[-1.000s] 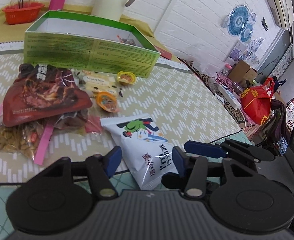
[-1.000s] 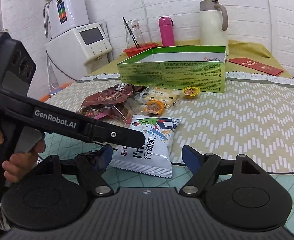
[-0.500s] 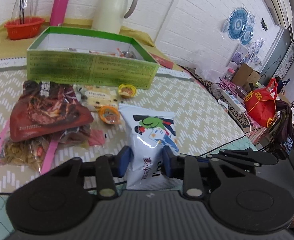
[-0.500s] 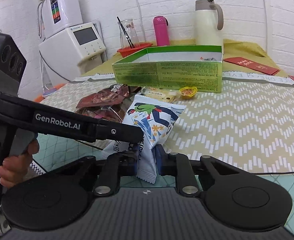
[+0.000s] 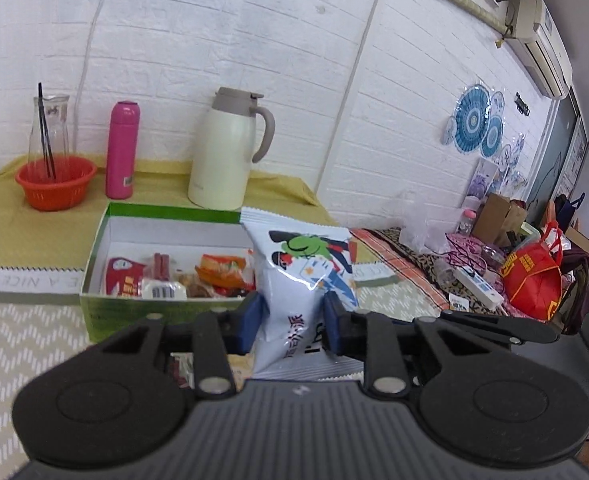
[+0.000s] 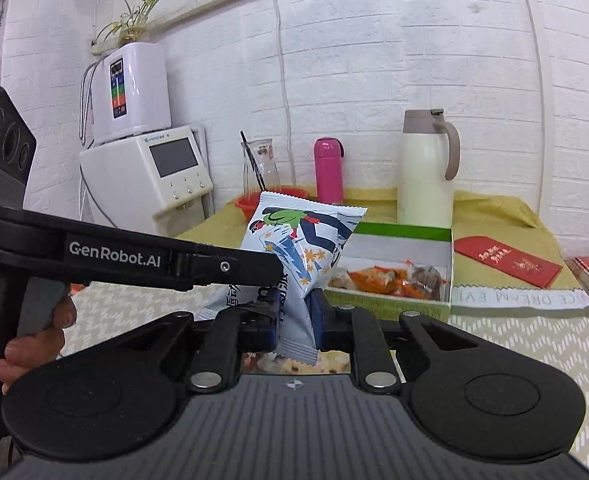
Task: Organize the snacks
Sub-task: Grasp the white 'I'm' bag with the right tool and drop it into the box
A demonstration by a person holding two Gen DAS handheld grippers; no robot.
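Between your two grippers, close to both cameras, you held one white-and-blue snack bag (image 5: 302, 280) upright and clear of the table. Your left gripper (image 5: 292, 322) had its blue pads pinching the bag's lower half from both sides, and your right gripper (image 6: 294, 322) had its jaws pressed onto a lower corner of the same bag, so both tools gripped that one packet at once. Just below the right gripper's fingers, a patch of loose wrappers showed on the table; I could not count them, but it suggested that some snacks had not yet been sorted.

Beyond the bag lay the single green box (image 5: 94, 280), open, with its near wall facing you. Inside it you already had a red-and-white packet (image 5: 123, 276), a small white packet with a barcode (image 5: 162, 290), an orange packet (image 5: 222, 266) and a few brownish pieces I could not tell apart. So, in my judgement, the job was partly done, with this bag next.

Farthest back stood one orange basket (image 5: 54, 184), one pink bottle (image 5: 122, 150), one cream jug (image 5: 224, 152) and one red envelope (image 6: 508, 266).
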